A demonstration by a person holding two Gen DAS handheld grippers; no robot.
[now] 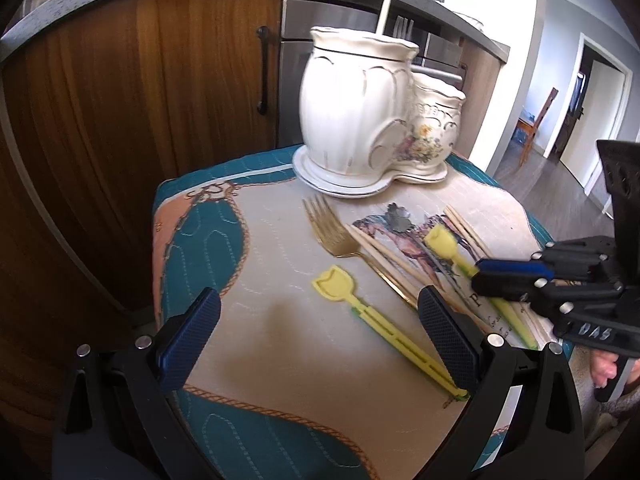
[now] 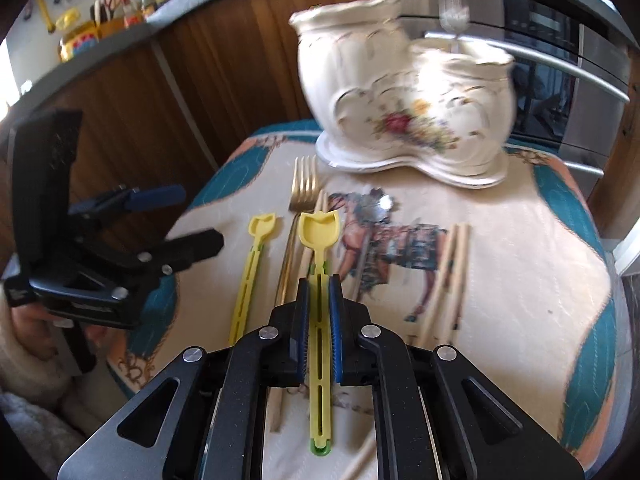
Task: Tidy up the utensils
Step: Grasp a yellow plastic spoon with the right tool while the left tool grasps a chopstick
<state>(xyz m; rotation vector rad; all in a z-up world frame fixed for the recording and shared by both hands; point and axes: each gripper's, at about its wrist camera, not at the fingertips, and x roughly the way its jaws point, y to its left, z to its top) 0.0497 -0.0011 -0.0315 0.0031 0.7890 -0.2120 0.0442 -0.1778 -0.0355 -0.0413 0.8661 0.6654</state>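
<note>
My right gripper (image 2: 320, 280) is shut on the slotted handle of a yellow plastic spoon (image 2: 320, 232), whose head points toward the pots. In the left wrist view the right gripper (image 1: 480, 272) comes in from the right with that held spoon (image 1: 440, 242). A second yellow spoon (image 1: 334, 282) lies flat on the cloth, its handle running past my open left gripper (image 1: 320, 308). Beside it lie a gold fork (image 1: 328, 228) and wooden chopsticks (image 1: 384, 252). The left gripper (image 2: 196, 216) hovers left of the second spoon (image 2: 262, 226).
A white double ceramic utensil holder (image 1: 360, 108) stands at the back of the small table on a quilted teal-bordered cloth (image 1: 260, 240). A white stick (image 1: 384, 12) and a silver fork (image 2: 452, 12) stand in it. More chopsticks (image 2: 456, 264) lie right. Wooden cabinets (image 1: 140, 100) stand behind.
</note>
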